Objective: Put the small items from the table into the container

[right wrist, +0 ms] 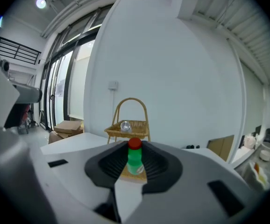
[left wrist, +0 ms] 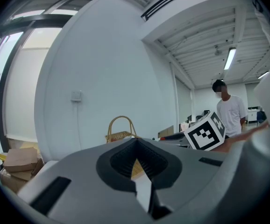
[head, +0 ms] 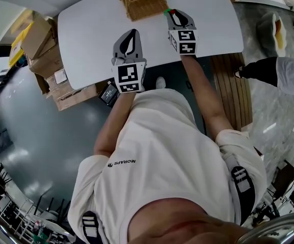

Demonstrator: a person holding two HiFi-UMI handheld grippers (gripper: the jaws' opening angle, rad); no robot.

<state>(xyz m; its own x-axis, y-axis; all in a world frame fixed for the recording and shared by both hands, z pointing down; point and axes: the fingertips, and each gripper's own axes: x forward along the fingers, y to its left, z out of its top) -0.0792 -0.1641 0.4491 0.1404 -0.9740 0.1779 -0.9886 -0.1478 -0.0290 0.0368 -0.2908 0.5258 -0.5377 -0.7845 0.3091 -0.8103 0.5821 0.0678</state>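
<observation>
Green bottle (right wrist: 134, 162) stands upright, red cap uppermost, grasped by the right gripper (right wrist: 135, 146) near the basket (right wrist: 128, 129). The head view shows only its tip over the surface (head: 86, 34). The left gripper (left wrist: 136, 141) is clenched, empty.

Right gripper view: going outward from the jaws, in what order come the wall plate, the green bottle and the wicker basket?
1. Green bottle, gripped between the jaws.
2. Wicker basket, straight ahead, beyond the bottle.
3. Wall plate, behind the basket, upper left.
</observation>
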